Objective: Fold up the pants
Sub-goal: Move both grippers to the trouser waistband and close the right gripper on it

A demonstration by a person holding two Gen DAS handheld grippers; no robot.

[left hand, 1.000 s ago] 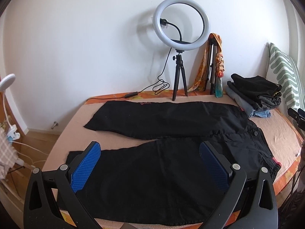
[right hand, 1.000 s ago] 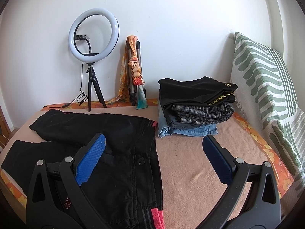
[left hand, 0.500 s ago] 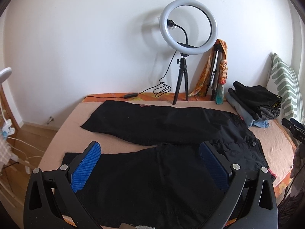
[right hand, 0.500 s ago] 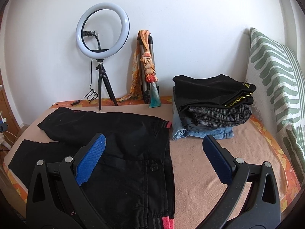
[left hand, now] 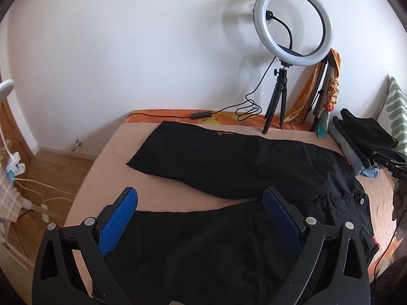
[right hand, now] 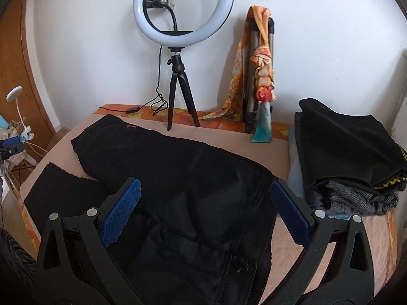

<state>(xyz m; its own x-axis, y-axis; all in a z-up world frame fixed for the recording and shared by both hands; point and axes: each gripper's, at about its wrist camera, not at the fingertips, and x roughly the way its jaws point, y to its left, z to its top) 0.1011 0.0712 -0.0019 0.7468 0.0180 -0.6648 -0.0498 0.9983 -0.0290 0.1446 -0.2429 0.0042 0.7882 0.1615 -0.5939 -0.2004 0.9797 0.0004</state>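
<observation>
Black pants [left hand: 229, 167] lie flat on the bed [left hand: 112, 167], legs spread apart and pointing left, waist at the right. My left gripper [left hand: 201, 218] is open and empty, above the near leg. In the right wrist view the pants [right hand: 203, 178] fill the middle, with the waist button near the bottom. My right gripper [right hand: 203, 211] is open and empty, above the waist and seat area. Its tip also shows at the right edge of the left wrist view [left hand: 389, 160].
A ring light on a tripod [left hand: 292, 25] stands at the back of the bed, its cable beside it. A stack of folded clothes [right hand: 351, 160] sits at the right. A scarf-draped tripod [right hand: 262, 71] leans on the wall. Wooden floor and cables [left hand: 38, 190] lie left.
Both grippers have moved left along the bed and closer over the pants. The right gripper now sits over the waist instead of the bare mattress. Both stayed open.
</observation>
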